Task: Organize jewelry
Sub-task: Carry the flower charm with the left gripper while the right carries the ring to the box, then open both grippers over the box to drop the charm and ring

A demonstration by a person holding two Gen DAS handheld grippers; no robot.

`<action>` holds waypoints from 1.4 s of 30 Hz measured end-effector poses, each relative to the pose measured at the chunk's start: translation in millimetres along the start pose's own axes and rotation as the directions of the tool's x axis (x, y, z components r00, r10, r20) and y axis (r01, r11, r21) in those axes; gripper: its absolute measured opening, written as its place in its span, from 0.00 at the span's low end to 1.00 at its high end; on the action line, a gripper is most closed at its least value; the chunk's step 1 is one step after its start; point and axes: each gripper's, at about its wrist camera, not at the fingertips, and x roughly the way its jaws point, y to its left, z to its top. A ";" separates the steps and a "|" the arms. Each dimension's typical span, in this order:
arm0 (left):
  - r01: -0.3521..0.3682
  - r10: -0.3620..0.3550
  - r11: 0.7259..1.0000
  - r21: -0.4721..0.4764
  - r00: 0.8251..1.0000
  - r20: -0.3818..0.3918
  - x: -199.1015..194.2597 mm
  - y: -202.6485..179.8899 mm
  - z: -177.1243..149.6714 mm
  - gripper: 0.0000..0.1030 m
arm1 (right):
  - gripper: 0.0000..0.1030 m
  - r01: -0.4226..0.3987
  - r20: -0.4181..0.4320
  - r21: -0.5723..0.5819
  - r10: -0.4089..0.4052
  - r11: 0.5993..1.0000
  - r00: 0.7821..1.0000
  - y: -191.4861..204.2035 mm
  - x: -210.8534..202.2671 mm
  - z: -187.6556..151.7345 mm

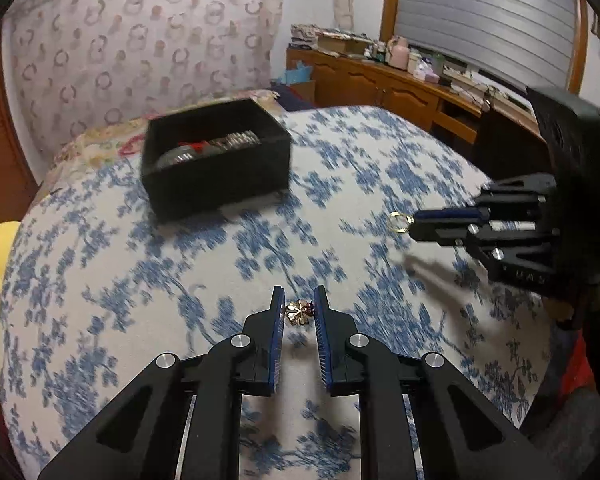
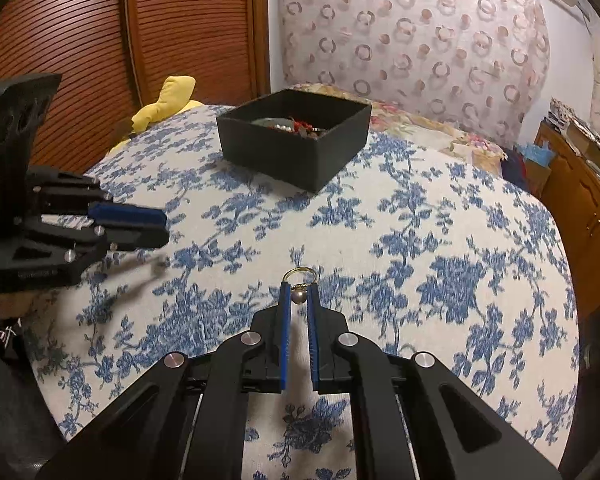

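A gold flower-shaped piece (image 1: 298, 313) sits between the tips of my left gripper (image 1: 299, 292), whose blue pads touch it on both sides just above the bedspread. My right gripper (image 2: 299, 286) is shut on a gold ring (image 2: 299, 274) with a small bead (image 2: 299, 299); the ring pokes out past its tips. In the left wrist view the right gripper (image 1: 414, 226) hovers at the right with the ring (image 1: 400, 222) at its end. In the right wrist view the left gripper (image 2: 162, 226) is at the left. A black open box (image 1: 216, 176) (image 2: 296, 152) holding several jewelry pieces stands farther back on the bed.
The bed has a white cover with blue flowers (image 2: 420, 240). A yellow cloth (image 2: 168, 100) lies at its left edge by a slatted wooden door (image 2: 80, 40). A patterned pillow (image 1: 140, 40) stands behind the box. A cluttered wooden dresser (image 1: 400, 80) runs along the right.
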 end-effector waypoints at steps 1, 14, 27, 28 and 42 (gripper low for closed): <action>-0.008 0.008 1.000 -0.004 1.000 0.009 -1.3 3.3 3.7 0.13 | 0.09 0.000 0.005 -0.004 0.000 1.000 1.000 0.2 -0.2 4.3; -0.049 0.056 0.996 -0.074 0.995 0.087 -10.5 47.7 49.1 0.13 | 0.09 -0.019 0.085 -0.049 0.023 0.999 0.996 -1.9 -3.4 57.2; -0.074 0.088 0.991 -0.115 0.989 0.119 1.5 79.2 90.6 0.13 | 0.09 -0.052 0.121 -0.040 0.056 0.998 0.991 -15.7 28.3 99.2; -0.073 0.087 0.990 -0.118 0.989 0.117 4.0 80.0 92.6 0.13 | 0.09 -0.058 0.116 -0.038 0.062 0.998 0.991 -16.9 33.6 102.8; -0.113 0.125 0.983 -0.147 0.989 0.081 41.3 97.0 114.9 0.14 | 0.09 -0.095 0.104 -0.004 0.094 0.996 0.990 -26.3 69.0 129.3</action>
